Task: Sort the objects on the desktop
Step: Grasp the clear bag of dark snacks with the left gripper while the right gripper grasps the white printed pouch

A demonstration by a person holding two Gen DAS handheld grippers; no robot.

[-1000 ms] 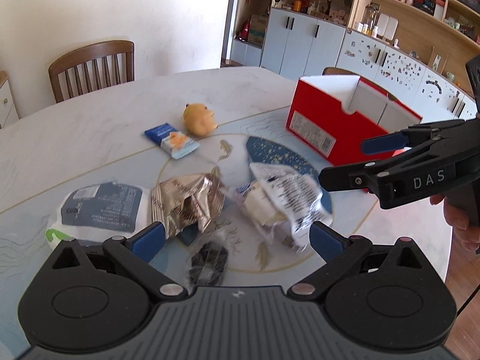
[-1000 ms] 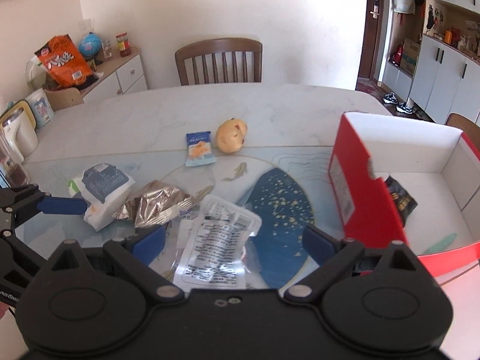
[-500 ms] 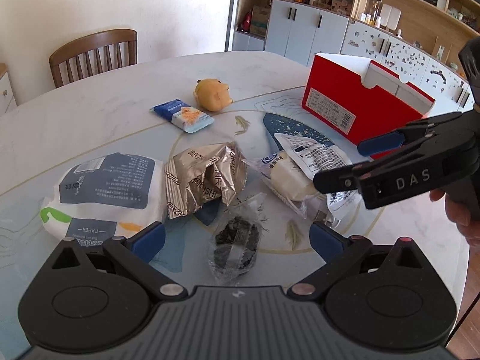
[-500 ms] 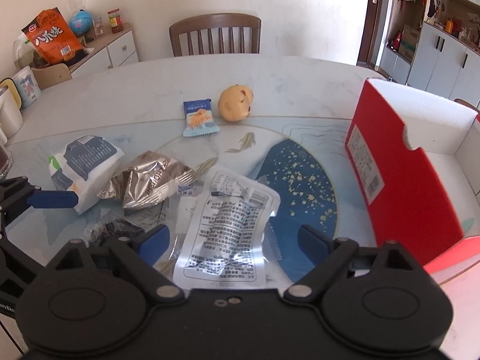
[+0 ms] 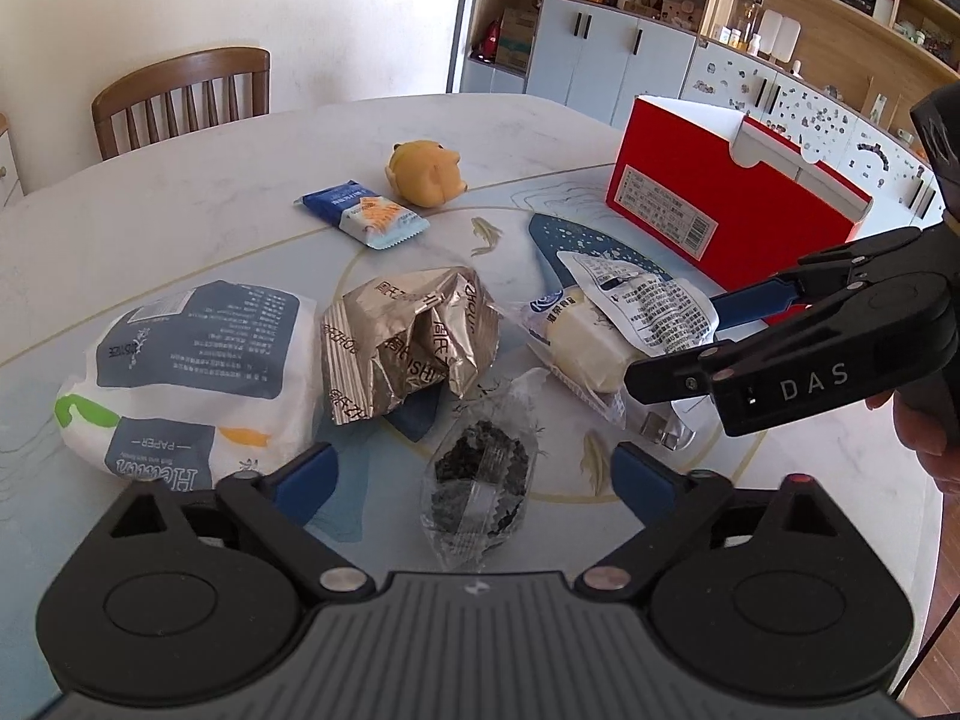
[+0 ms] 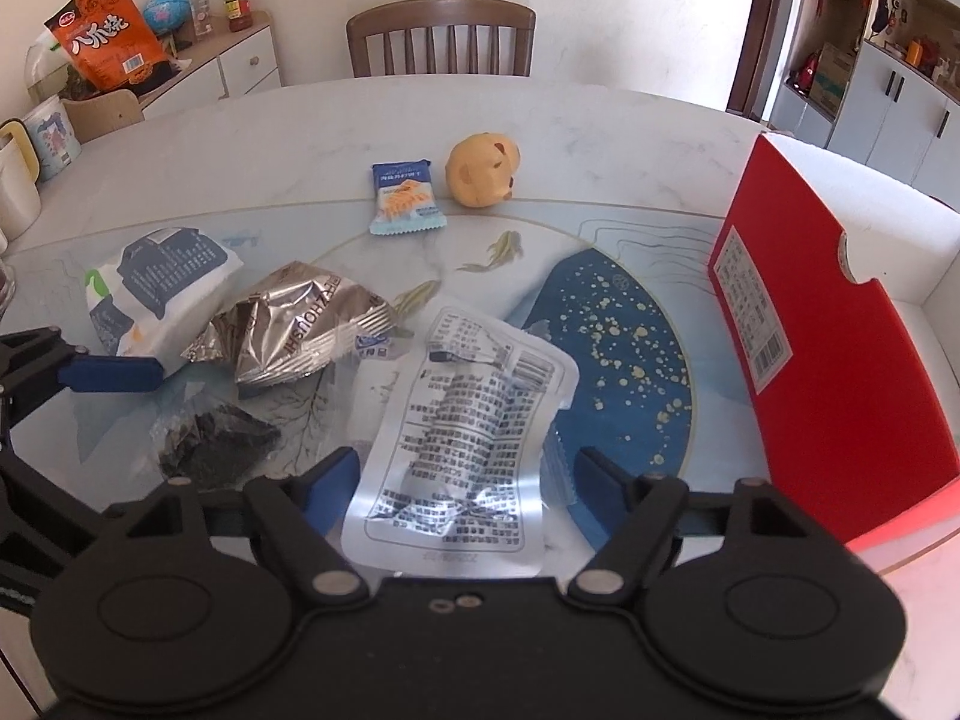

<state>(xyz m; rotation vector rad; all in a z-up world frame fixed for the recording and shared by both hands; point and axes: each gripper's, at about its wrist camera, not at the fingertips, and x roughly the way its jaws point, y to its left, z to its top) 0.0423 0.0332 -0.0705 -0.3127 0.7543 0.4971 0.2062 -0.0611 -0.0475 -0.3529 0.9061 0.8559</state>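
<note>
Six loose items are sitting on the table (image 5: 180,192): both grippers are hanging wide open, the left gripper (image 5: 474,474) around the dark snack packet (image 5: 480,480), the right gripper (image 6: 465,477) around the printed pouch (image 6: 468,420). Farther off, one red box (image 6: 828,360) is standing open at the right edge, contents hidden.

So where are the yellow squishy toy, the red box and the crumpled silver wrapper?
yellow squishy toy (image 6: 483,169), right wrist view, middle of its rounded body.
red box (image 5: 708,192), left wrist view, red side wall above the label.
crumpled silver wrapper (image 5: 408,342), left wrist view, centre of the creased foil.
</note>
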